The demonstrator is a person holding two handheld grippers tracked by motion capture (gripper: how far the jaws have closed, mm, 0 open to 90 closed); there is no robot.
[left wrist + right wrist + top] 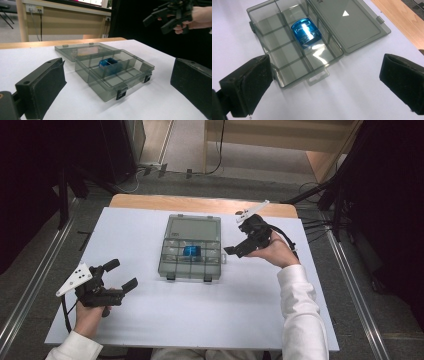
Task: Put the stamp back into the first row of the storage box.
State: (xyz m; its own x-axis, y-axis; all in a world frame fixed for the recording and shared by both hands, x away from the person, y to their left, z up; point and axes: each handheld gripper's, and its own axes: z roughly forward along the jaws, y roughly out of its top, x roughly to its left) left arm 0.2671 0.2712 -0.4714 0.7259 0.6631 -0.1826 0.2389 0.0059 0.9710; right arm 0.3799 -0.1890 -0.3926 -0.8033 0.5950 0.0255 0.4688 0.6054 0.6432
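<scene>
A smoky grey compartment box [176,265] lies open mid-table, its lid [194,226] folded flat on the far side. One small blue case [191,251] sits in a middle compartment. My left gripper [122,275] rests low at the near left, open and empty, pointing toward the box [100,87] and the blue case [108,64]. My right gripper [234,251] hovers just right of the box, open and empty. In the right gripper view, the box [294,81], blue case [306,32] and lid [347,27] lie below its wide-apart jaws. The right gripper [161,22] also shows in the left gripper view.
A white board [200,315] covers the table, with a wooden strip [200,202] showing along the far edge. Cables and dark stands [320,195] sit on the floor beyond. Bare white surface lies in front of the box and on both sides.
</scene>
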